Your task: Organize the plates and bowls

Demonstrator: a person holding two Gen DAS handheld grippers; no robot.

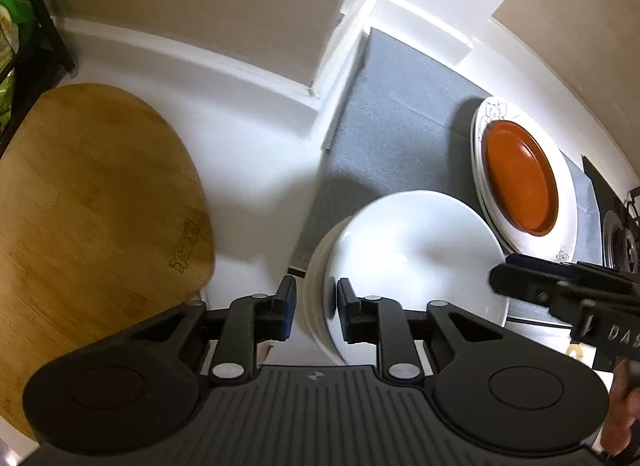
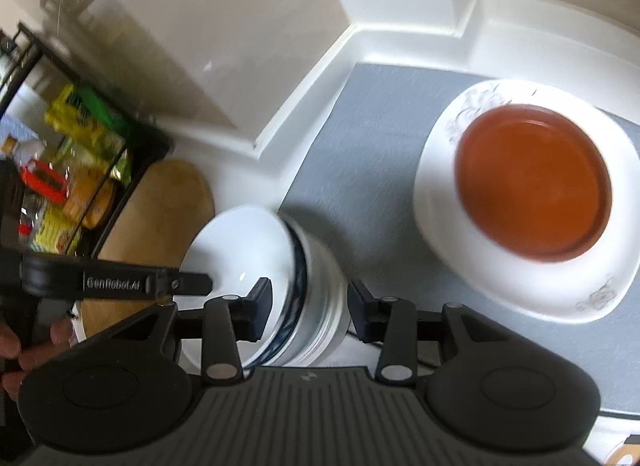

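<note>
A stack of white bowls (image 1: 404, 250) with blue markings on the sides stands at the near edge of a grey mat (image 1: 396, 105); it also shows in the right wrist view (image 2: 256, 242). My left gripper (image 1: 316, 312) straddles the stack's left rim, one finger inside and one outside, with the jaws apart. My right gripper (image 2: 308, 308) straddles the stack's right wall, jaws wide apart. An orange plate (image 1: 520, 177) lies on stacked white plates (image 1: 568, 201) further right on the mat; the plates also show in the right wrist view (image 2: 532, 185).
A round wooden board (image 1: 92, 201) lies on the white counter to the left. A black wire rack with food packets (image 2: 80, 169) stands behind it. A stove burner (image 1: 624, 242) sits at the far right. A wall corner juts out behind the mat.
</note>
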